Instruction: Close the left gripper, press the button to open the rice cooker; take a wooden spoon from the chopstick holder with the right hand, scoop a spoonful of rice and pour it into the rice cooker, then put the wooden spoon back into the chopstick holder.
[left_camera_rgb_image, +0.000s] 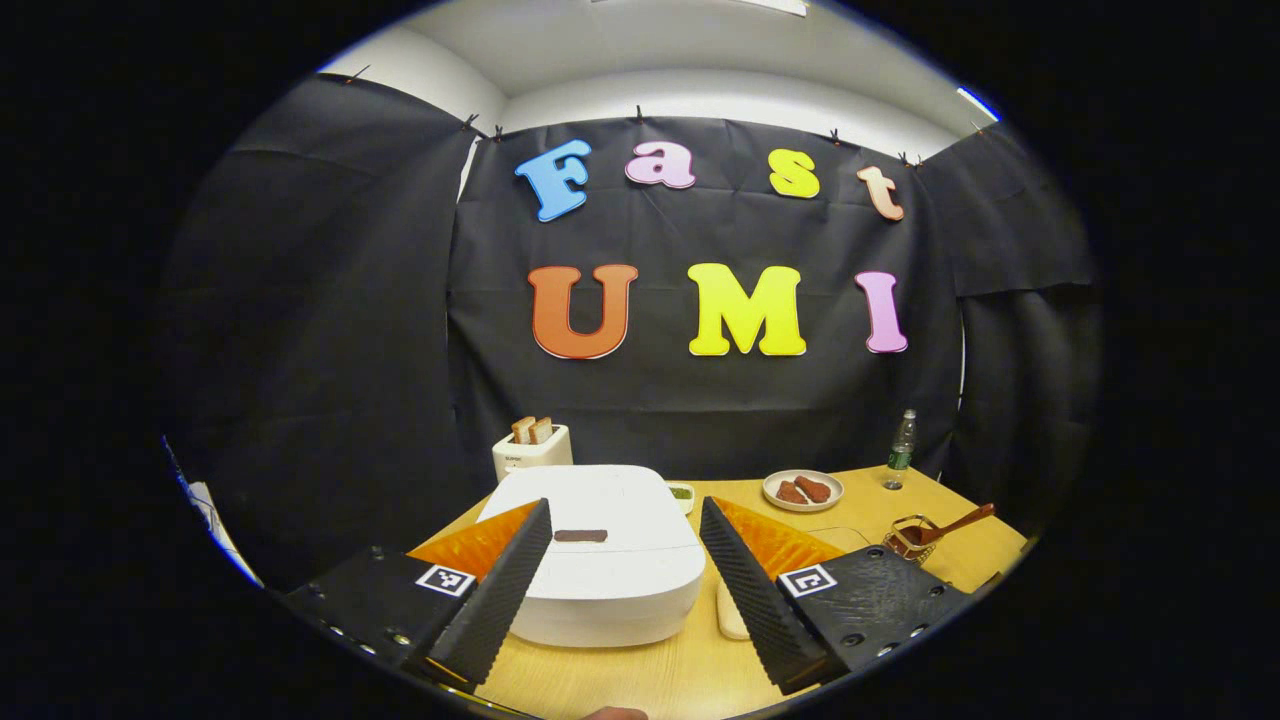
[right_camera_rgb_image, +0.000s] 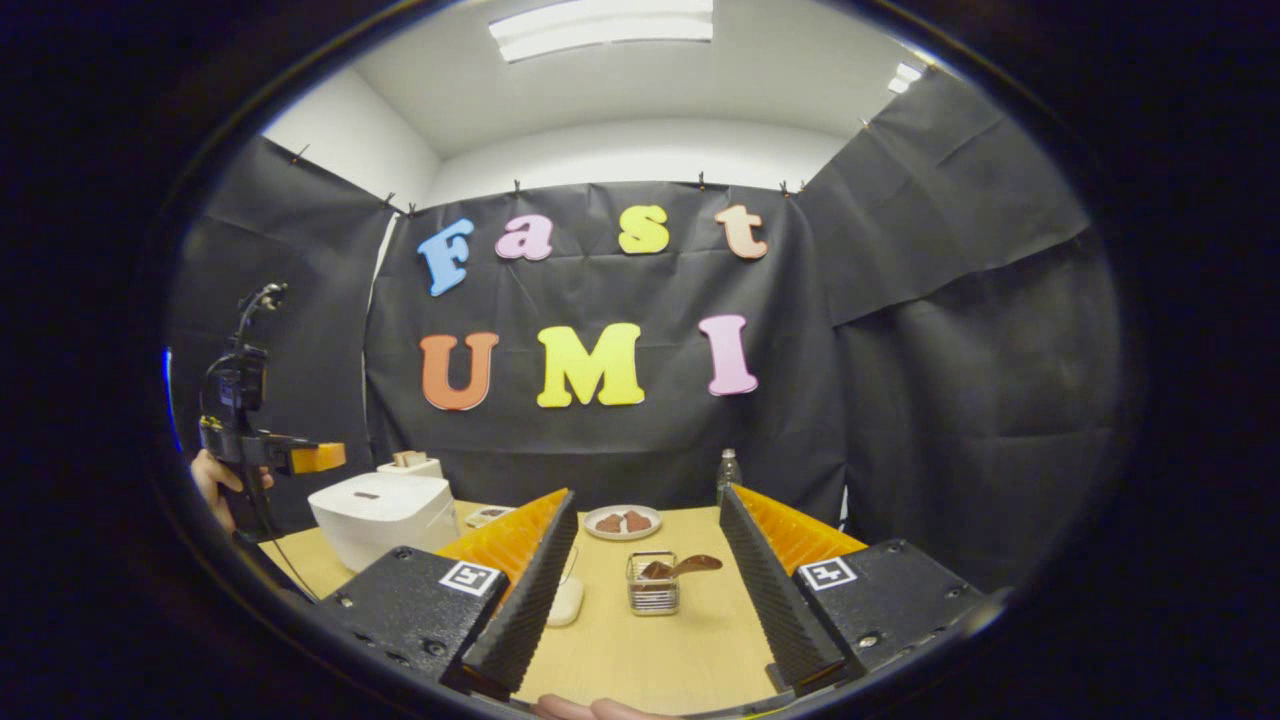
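Left gripper view has my left gripper (left_camera_rgb_image: 625, 560) spread wide, its fingers framing the white rice cooker (left_camera_rgb_image: 600, 560) so the dark button (left_camera_rgb_image: 580, 536) on the lid sits dead ahead; I judge the jaws must come together before pressing. The lid is down. My right gripper (right_camera_rgb_image: 648, 590) is also spread, lined up on the wire chopstick holder (right_camera_rgb_image: 652, 585) with the wooden spoon (right_camera_rgb_image: 685, 567) leaning out of it. Bare table (right_camera_rgb_image: 640, 650) lies between, and the plate (right_camera_rgb_image: 622, 522) and bottle (right_camera_rgb_image: 728, 472) stand well behind, so the approach looks open.

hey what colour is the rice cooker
The rice cooker is white, with a small dark button on its lid; the left gripper view shows it best.
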